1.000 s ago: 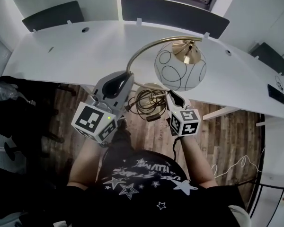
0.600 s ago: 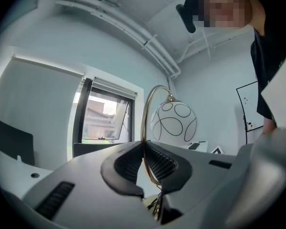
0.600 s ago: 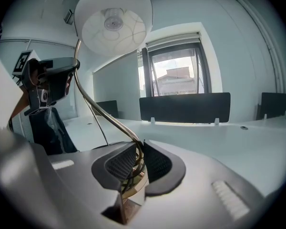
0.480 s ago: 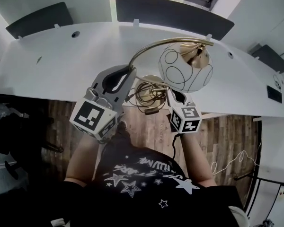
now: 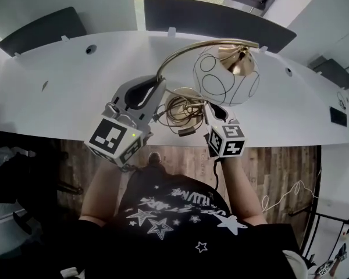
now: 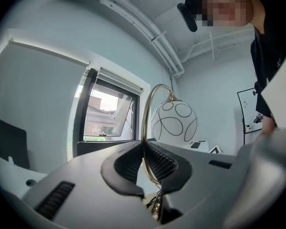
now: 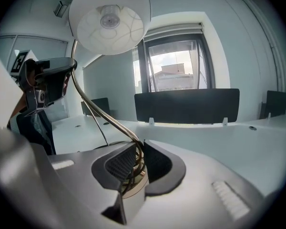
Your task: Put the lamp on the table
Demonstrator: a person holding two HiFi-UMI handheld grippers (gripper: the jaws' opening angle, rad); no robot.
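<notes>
The lamp has a curved brass stem (image 5: 180, 54), a white globe shade (image 5: 225, 80) with black line loops, and a brass base (image 5: 186, 97) with a coiled cord. It hangs in the air over the front edge of the long white table (image 5: 64, 92). My left gripper (image 5: 158, 87) is shut on the stem low down; in the left gripper view the stem (image 6: 144, 128) runs up from between the pads to the shade (image 6: 174, 123). My right gripper (image 5: 210, 107) is shut on the base and cord (image 7: 133, 175), under the shade (image 7: 109, 18).
Dark chair backs (image 5: 218, 16) (image 5: 38, 31) stand behind the table, with a window (image 7: 174, 73) beyond. A black device (image 5: 337, 116) lies on the table's right end. Wood floor (image 5: 279, 167) shows below the front edge. My own body is close behind the grippers.
Both grippers have carried the lamp forward, from over the floor to over the table's front edge. The grips are unchanged.
</notes>
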